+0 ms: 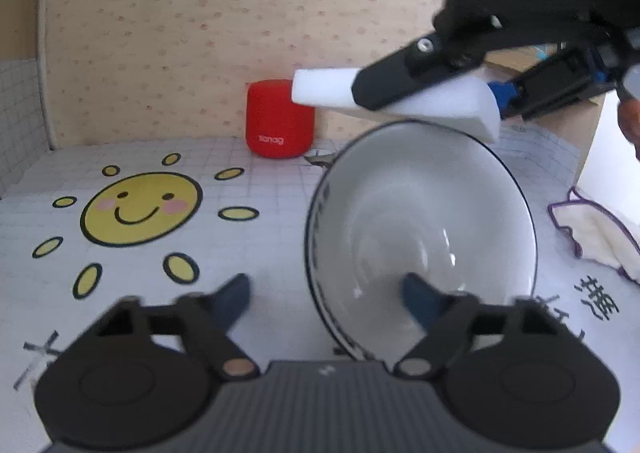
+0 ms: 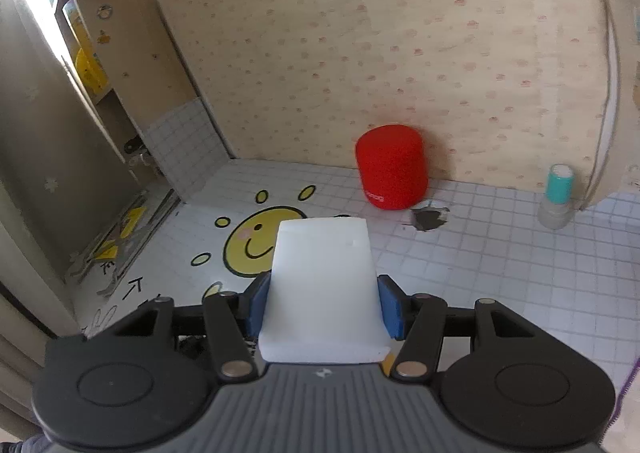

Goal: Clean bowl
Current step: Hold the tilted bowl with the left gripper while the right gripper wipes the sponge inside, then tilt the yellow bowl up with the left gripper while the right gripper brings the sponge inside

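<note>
On the left, a yellow sun drawing (image 1: 140, 209) on the desk (image 1: 260, 253). Left gripper (image 1: 328, 301) with jaws wide open, rim of the tilted white bowl (image 1: 424, 221) between them, not pinched. Behind, a red speaker (image 1: 280, 119). Above the bowl, right gripper (image 2: 324, 305) squeezing a white sponge (image 2: 324, 285).

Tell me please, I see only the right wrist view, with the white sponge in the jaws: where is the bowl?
Observer: The bowl shows in the left wrist view, tilted, with its opening towards that camera. Your sponge hangs over its far rim.
Operator: Does the left gripper hold it?
Observer: No. The left gripper has its jaws open astride the near rim, one finger inside the bowl and one outside.
</note>
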